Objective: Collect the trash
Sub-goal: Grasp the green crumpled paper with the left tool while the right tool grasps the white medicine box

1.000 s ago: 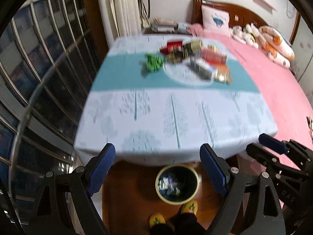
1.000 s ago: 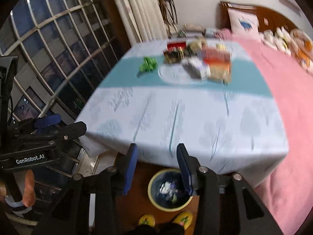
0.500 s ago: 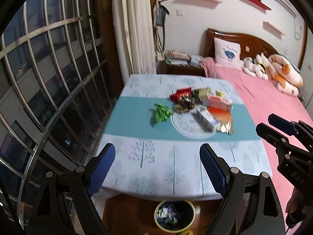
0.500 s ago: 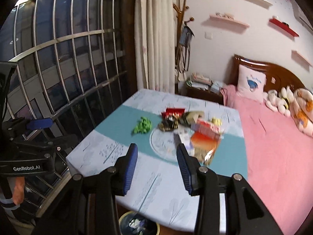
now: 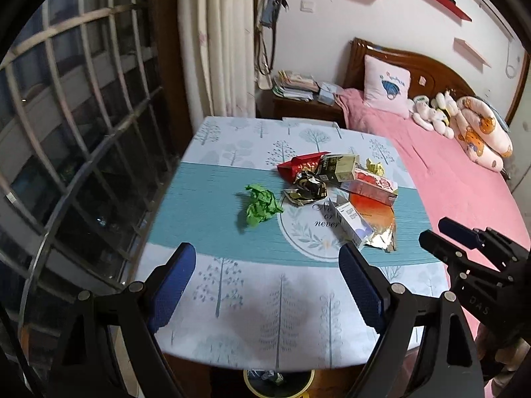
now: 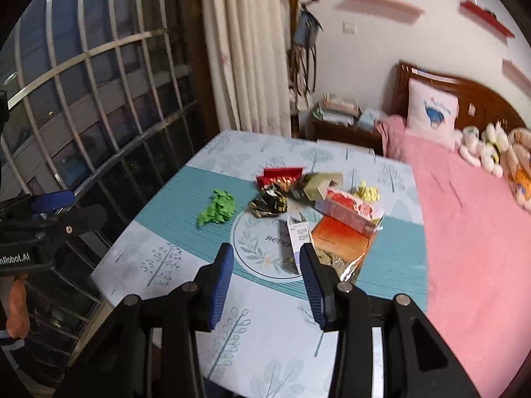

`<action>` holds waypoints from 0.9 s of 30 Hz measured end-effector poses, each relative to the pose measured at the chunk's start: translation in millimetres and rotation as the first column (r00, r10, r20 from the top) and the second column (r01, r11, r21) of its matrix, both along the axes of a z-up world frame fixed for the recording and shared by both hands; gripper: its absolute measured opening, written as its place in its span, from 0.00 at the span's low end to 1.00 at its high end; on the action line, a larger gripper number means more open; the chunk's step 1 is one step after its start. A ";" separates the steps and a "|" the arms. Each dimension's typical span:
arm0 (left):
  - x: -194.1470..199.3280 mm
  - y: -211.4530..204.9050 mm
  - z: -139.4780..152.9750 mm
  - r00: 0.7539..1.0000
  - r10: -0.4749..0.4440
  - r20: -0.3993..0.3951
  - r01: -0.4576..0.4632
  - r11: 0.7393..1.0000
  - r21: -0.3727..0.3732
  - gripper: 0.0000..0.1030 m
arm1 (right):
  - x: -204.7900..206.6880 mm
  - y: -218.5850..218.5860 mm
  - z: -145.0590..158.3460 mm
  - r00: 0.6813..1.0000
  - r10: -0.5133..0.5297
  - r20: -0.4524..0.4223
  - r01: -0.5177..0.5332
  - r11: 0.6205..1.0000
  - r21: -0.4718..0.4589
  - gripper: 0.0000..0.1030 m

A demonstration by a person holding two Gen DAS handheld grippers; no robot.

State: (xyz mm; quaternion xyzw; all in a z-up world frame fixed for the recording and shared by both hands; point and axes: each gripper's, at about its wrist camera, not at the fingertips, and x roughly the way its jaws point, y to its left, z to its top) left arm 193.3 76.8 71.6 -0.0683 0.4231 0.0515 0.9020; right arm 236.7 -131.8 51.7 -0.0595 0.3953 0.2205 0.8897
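Green crumpled paper (image 5: 262, 205) lies alone on the teal band of the tablecloth (image 5: 205, 199), ahead of my left gripper (image 5: 267, 285) and slightly left of its centreline, clear room all round it. My left jaws are spread wide and hold nothing. My right gripper (image 6: 264, 278), parted less and also holding nothing, points at the white carton (image 6: 297, 242), whose long axis runs roughly toward me, with the orange foil pouch (image 6: 341, 242) touching its right side. I judge the left nearer the green wad and the right nearer the pile. A bin (image 5: 278, 383) peeks out below the near table edge.
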 end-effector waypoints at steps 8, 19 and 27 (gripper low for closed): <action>107.8 31.1 -59.3 0.979 -0.117 -0.165 0.101 0.990 -0.099 0.84 | 73.7 9.5 -57.1 0.969 -0.170 -0.181 0.161 0.985 -0.062 0.40; 220.9 57.4 -162.8 0.889 -0.216 -0.405 0.136 0.967 -0.217 0.84 | 140.0 47.5 -134.8 0.928 -0.238 -0.288 0.170 0.955 -0.242 0.40; 253.2 45.2 -205.0 0.829 -0.287 -0.480 0.203 0.954 -0.220 0.72 | 158.5 48.5 -162.0 0.898 -0.289 -0.332 0.185 0.933 -0.310 0.40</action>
